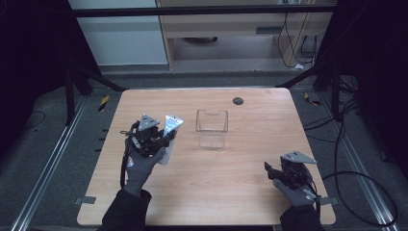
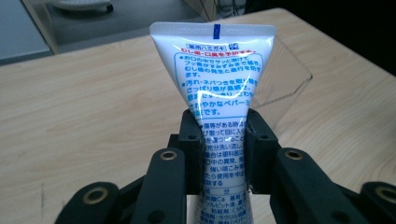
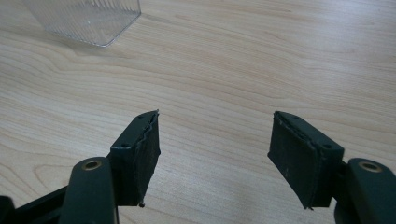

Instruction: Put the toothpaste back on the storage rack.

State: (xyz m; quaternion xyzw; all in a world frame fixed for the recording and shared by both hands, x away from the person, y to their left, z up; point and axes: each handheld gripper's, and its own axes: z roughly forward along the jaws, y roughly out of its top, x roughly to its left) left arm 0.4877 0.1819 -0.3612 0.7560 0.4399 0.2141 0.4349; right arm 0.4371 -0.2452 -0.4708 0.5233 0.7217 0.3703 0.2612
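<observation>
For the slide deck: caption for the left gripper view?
Left hand-held gripper clamps a white tube above the wooden table.

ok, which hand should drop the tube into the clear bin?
Left. The left gripper already clamps the tube, close beside the clear bin. The right gripper is open, empty and farther off.

Glossy white plastic toothpaste tube (image 2: 219,88) with blue print; clear, smooth, ribbed plastic box (image 1: 211,128); pale matt wood-grain bench (image 1: 231,192); matt black tongs (image 3: 215,158), pads rough-edged.
</observation>
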